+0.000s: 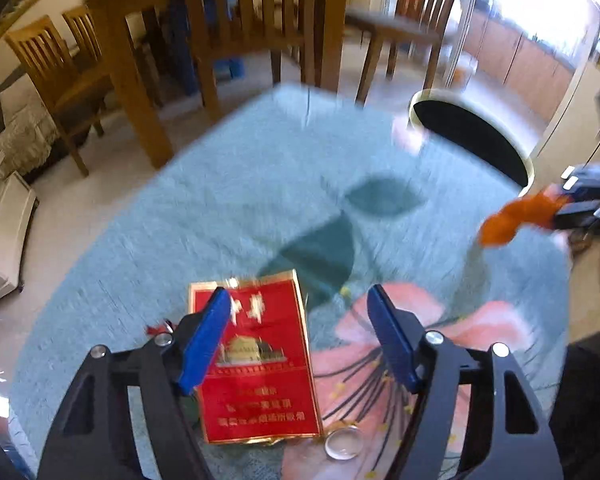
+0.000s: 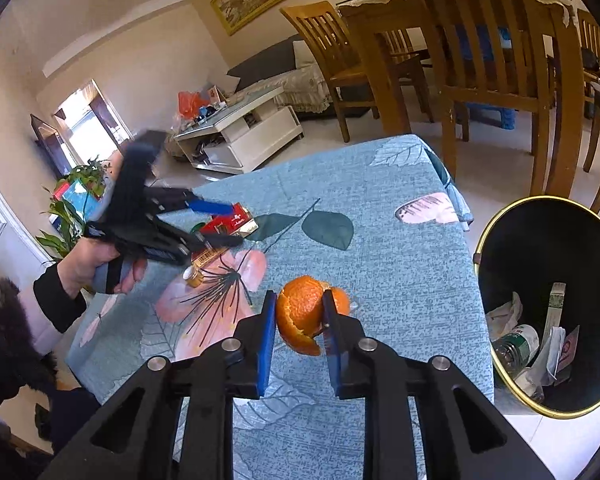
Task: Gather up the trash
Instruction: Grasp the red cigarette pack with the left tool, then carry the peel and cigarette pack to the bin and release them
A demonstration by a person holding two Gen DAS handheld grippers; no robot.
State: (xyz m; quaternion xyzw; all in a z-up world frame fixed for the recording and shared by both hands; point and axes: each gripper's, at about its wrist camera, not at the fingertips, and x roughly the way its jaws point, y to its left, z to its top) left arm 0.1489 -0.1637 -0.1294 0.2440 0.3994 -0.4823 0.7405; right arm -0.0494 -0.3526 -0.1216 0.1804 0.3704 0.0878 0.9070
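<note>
Though my left wrist view is smeared with motion blur, I make out my left gripper [image 1: 298, 334] spread wide over a red cigarette pack [image 1: 256, 364] on the tabletop [image 2: 400, 240]; its gold Chinese lettering is too soft to read. Nearer me than the pack, a small clear lid [image 1: 343, 443] sits half hidden by a finger. My right gripper [image 2: 299, 320] pinches an orange peel [image 2: 300, 314] above the tabletop. Beside the tabletop's right edge stands a black bin [image 2: 548, 304], cut off by the lens, holding a bottle [image 2: 514, 346] and paper scraps. Wooden chairs [image 2: 500, 60] crowd behind.
</note>
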